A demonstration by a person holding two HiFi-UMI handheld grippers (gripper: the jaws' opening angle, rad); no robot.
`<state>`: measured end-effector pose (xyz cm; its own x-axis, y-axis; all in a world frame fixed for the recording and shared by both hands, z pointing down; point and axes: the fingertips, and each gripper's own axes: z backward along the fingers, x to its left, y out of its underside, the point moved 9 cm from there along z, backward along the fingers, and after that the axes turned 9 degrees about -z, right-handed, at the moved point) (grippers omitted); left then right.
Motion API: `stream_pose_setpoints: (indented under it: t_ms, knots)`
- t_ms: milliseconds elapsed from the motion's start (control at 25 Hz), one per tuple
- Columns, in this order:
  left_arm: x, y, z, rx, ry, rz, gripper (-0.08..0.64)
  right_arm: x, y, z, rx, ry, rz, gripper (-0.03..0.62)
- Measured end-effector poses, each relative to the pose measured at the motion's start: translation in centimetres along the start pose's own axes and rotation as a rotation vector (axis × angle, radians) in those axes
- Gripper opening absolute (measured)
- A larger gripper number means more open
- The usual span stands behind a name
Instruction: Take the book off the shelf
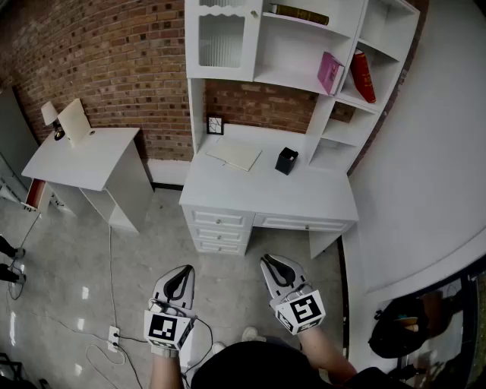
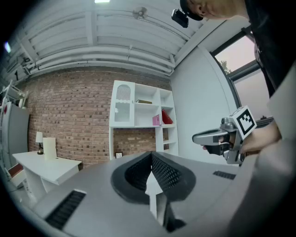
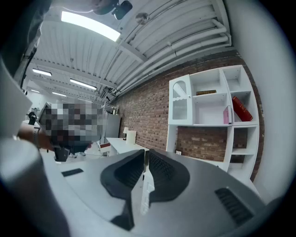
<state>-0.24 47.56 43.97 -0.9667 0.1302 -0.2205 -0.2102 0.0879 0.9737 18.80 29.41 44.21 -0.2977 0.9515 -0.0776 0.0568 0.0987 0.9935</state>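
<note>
Plainly no reach is begun; left gripper (image 1: 181, 275) and right gripper (image 1: 273, 264) are pressed together, empty; the shelf (image 1: 292, 79) with its pink book (image 1: 329, 73) must be neared, jaws spread.

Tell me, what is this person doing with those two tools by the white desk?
A person stands a little way back from the white desk, holding a left gripper and a right gripper. Both are shut and empty, pointed toward the shelves above it. A pink book and a red book lean there, and a third book lies flat higher up. No book has been touched yet.
</note>
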Motion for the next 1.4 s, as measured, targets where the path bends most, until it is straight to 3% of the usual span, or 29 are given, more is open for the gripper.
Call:
stream_pose_setpoints:
  t_ms: [160, 320, 640, 920, 1240, 1400]
  knots:
    - [-0.9, -0.2, -1.9, -0.031, -0.011, -0.058, 0.009, -1.6, -0.4, 0.4, -0.006, -0.029, 0.026, 0.040]
    - [-1.4, -0.2, -2.5, 0.001, -0.027, -0.025, 0.009, -2.3, -0.2, 0.4, -0.011, -0.057, 0.030, 0.040]
    - [-3.4, 0.0, -4.5, 0.038, -0.056, -0.048, 0.009, -5.6, 0.5, 0.8, -0.048, -0.095, -0.028, 0.040]
    - [-4.7, 0.4, -7.3, 0.043, -0.062, -0.067, 0.009, -9.0, 2.1, 0.4, -0.022, -0.091, -0.055, 0.041]
    - [-2.0, 1.4, -13.0, 0.071, -0.045, -0.013, 0.009, -12.7, 1.9, -4.3, -0.011, -0.072, -0.048, 0.040]
    - [1.5, 2.3, -17.5, 0.039, -0.018, -0.021, 0.009, -14.8, 1.2, -8.7, -0.009, -0.040, -0.033, 0.041]
